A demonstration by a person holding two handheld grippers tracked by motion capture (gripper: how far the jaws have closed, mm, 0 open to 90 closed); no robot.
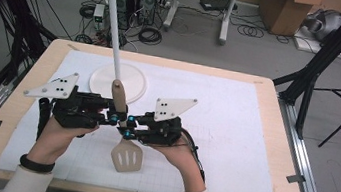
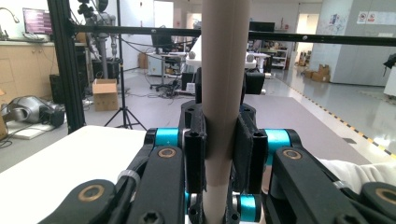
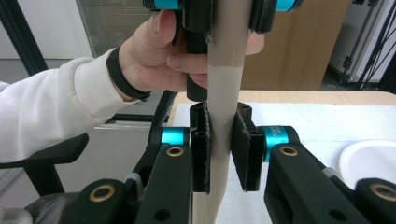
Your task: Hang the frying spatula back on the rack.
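Both the left hand-held gripper [image 1: 111,116] and the right hand-held gripper [image 1: 125,131] clench the spatula [image 1: 125,156] handle; no readable writing; its slotted blade shows in the high view.

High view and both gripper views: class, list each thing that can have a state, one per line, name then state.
Beige slotted spatula: lifted off the table, handle up, blade down, held by both grippers.
Left gripper: shut on the spatula's handle.
Right gripper: shut on the handle, lower down.
White round-based hanging stand: upright on the white mat; hooks not seen clearly.
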